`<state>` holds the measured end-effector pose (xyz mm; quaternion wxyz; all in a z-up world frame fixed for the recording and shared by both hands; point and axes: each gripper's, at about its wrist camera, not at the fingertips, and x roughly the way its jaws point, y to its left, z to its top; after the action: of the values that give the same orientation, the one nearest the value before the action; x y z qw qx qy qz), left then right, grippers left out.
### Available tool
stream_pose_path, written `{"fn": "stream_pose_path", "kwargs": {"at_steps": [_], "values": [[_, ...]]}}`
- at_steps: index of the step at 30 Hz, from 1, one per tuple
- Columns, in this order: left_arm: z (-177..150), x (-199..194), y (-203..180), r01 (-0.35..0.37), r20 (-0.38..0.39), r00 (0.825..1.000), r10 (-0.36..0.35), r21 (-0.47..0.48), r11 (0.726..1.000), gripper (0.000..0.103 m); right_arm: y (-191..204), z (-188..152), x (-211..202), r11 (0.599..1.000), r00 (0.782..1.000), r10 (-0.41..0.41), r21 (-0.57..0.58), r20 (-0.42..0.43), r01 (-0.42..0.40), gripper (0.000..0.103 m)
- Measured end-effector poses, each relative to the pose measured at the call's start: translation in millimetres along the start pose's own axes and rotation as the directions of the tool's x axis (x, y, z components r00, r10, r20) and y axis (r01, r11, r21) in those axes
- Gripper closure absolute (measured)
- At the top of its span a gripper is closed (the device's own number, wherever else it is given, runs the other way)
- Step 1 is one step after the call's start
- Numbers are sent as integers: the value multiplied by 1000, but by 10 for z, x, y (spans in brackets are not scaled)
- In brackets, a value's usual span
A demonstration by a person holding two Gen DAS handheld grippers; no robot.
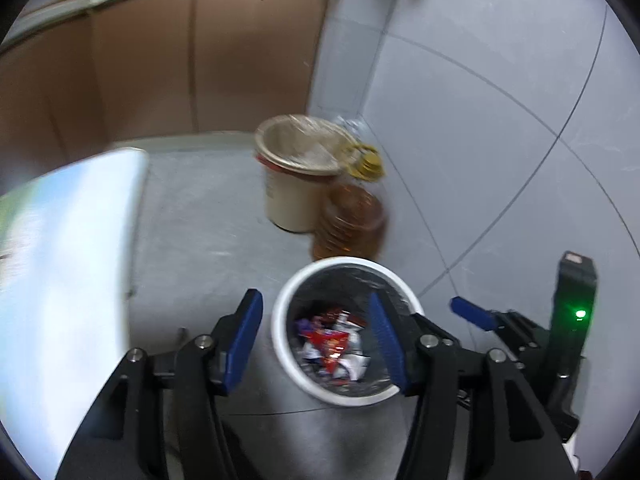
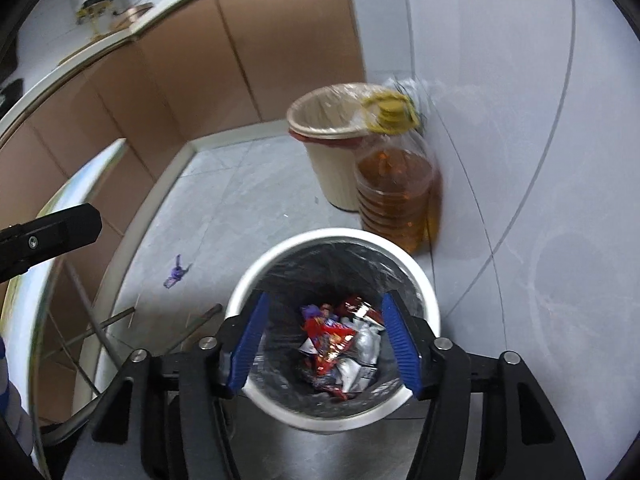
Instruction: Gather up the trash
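Hanging above the white bin (image 2: pixel 334 416), the right tool (image 2: pixel 322 344) tilts steeply downward with its blue pads parted about halfway and nothing between them; its jaws frame the bin's mouth. The left tool (image 1: pixel 316 344) takes the same downward slant over the same bin (image 1: pixel 280 344), jaws likewise apart and empty, one pad outside the rim and the other over the opening. The bin stands upright on the grey floor (image 2: pixel 520 320), its long axis vertical and mouth facing up at both tools, lined with a dark bag. At its bottom lie the crumpled wrappers (image 2: pixel 340 344), red, silver and purple, heaped with no clear direction.

Beyond the bin, touching or just beside its far rim, stands an oil jug (image 2: pixel 394 196) with a yellow cap, and behind that a beige bin (image 2: pixel 332 176) with a clear liner.

Only the right wrist view shows a purple scrap (image 2: pixel 176 272) on the floor left of the white bin. Only the left view shows the right tool's pad tip and green light to the bin's right.
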<state>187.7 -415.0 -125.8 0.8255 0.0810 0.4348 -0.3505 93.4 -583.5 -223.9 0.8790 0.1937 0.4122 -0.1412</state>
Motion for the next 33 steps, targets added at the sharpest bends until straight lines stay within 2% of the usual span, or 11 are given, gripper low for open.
{"fn": "stream_pose_path", "kwargs": {"at_steps": [4, 9, 13, 15, 18, 21, 23, 27, 31, 33], "values": [[-136, -445, 257, -89, 60, 994, 89, -2, 996, 47, 453, 2, -355, 997, 998, 25, -81, 63, -20, 26], [-385, -1041, 693, -187, 111, 974, 196, -80, 979, 43, 1063, 13, -814, 979, 988, 69, -197, 138, -41, 17], [-627, -1545, 1028, -300, 149, 936, 320, -138, 944, 43, 1615, -4, -1229, 952, 972, 113, -303, 205, -47, 12], [-717, -1727, 1161, -324, 163, 923, 350, -167, 931, 43, 1827, -31, -1388, 939, 964, 128, -342, 231, -43, 11], [-892, -2096, 1362, -376, 201, 885, 419, -218, 900, 39, 2152, -82, -1659, 916, 949, 152, -399, 275, -31, 11], [-1031, -2439, 1484, -422, 247, 843, 478, -250, 872, 38, 2446, -146, -1926, 898, 931, 172, -440, 323, -13, 2], [-1099, -2627, 1524, -449, 269, 816, 512, -262, 854, 36, 2581, -172, -2031, 891, 920, 182, -455, 347, -5, 1], [-1245, -3003, 1603, -477, 309, 771, 556, -298, 827, 31, 2784, -239, -2217, 880, 909, 207, -474, 362, -11, 1], [-1355, -3294, 1597, -498, 344, 724, 598, -340, 798, 20, 2930, -331, -2371, 867, 897, 229, -498, 377, -12, 1], [-1391, -3409, 1586, -506, 359, 702, 615, -356, 786, 19, 2992, -378, -2456, 861, 892, 239, -508, 384, -11, 1]]}}
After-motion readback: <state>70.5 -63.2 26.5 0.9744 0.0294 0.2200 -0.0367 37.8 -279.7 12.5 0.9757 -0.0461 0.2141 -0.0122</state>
